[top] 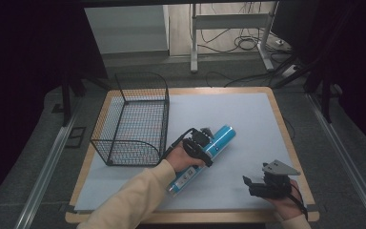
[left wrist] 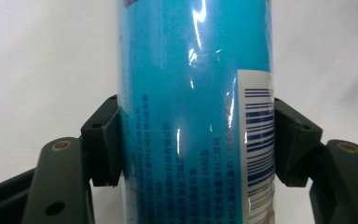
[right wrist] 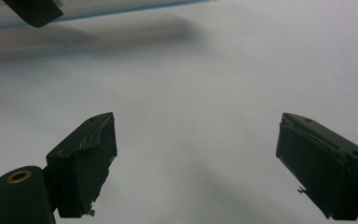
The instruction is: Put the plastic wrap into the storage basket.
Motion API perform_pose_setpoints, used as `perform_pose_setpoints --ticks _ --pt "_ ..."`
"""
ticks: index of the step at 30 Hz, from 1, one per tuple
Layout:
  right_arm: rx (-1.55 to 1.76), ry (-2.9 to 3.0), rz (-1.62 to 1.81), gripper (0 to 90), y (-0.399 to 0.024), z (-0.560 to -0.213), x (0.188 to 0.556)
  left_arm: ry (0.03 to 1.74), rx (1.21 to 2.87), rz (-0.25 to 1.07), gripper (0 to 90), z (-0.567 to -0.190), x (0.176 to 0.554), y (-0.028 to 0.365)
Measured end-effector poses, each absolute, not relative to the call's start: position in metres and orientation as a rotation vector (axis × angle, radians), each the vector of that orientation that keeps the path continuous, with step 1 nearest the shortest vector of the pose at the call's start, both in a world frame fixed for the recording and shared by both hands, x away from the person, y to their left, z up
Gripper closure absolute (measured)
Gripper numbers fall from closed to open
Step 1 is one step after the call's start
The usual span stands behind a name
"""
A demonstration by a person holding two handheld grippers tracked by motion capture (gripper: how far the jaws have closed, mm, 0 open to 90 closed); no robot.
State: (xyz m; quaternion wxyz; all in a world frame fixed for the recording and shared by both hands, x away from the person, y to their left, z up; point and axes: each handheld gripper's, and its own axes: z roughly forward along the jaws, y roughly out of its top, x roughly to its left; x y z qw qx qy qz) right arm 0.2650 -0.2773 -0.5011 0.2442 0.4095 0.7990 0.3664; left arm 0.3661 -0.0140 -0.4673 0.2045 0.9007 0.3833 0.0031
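A long blue tube (top: 208,150) with a white barcode label lies slantwise over the white mat in the high view. My left gripper (top: 201,143) is shut on its middle. In the left gripper view both black pads (left wrist: 103,142) press the sides of the blue tube (left wrist: 191,107). My right gripper (top: 251,183) rests low near the table's front right corner, jaws wide apart. The right gripper view shows the right gripper (right wrist: 196,158) with only the white mat between its fingers; the tube's edge (right wrist: 98,14) runs along the top.
A black wire basket (top: 133,121) stands on the left part of the table, just left of the tube. The white mat (top: 233,109) covers a wooden tabletop. Desk legs and cables lie on the floor beyond the far edge.
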Motion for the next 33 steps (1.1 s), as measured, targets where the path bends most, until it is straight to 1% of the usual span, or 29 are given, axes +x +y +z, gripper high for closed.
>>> perform_pose_setpoints --ticks 5,8,12,17,26,33 --pt "1.122 2.181 0.999 12.5 -0.277 -0.501 0.265 1.073 2.488 -0.011 31.2 -0.462 0.367 -0.010" --pt "1.120 2.182 0.997 12.5 -0.277 -0.501 0.265 1.055 2.503 0.015 31.2 -0.456 0.366 -0.009" --pt "1.124 2.178 0.994 12.5 -0.277 -0.501 0.265 1.066 2.468 0.022 31.2 -0.450 0.366 -0.006" --pt "1.125 2.177 0.995 12.5 -0.278 -0.501 0.265 1.044 2.459 -0.003 31.3 -0.449 0.365 -0.004" --pt "1.123 2.179 0.994 12.5 -0.278 -0.501 0.265 1.057 2.446 0.013 31.3 -0.447 0.366 0.000" --pt "1.124 2.180 0.994 12.5 -0.278 -0.502 0.266 1.051 2.435 -0.002 31.2 -0.438 0.369 0.005"
